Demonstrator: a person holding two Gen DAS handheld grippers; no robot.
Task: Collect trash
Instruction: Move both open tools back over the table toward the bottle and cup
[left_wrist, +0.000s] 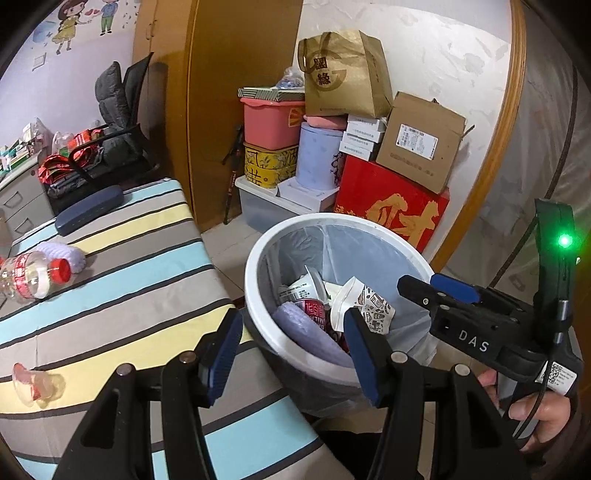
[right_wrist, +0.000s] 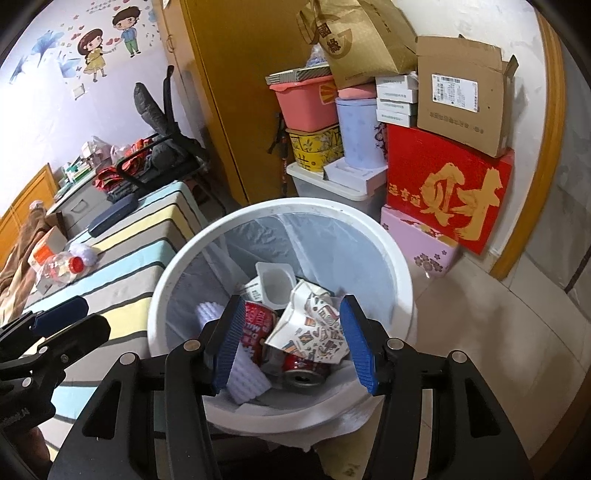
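Over the bin both grippers' jaws hang spread, empty; at ten o'clock on the worktop my next bottle — light, slick, crushable; I'd pinch mid-body.

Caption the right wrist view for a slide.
Open right hand-held gripper above white trash bin holding crushed paper cup, red cans, yogurt tub.
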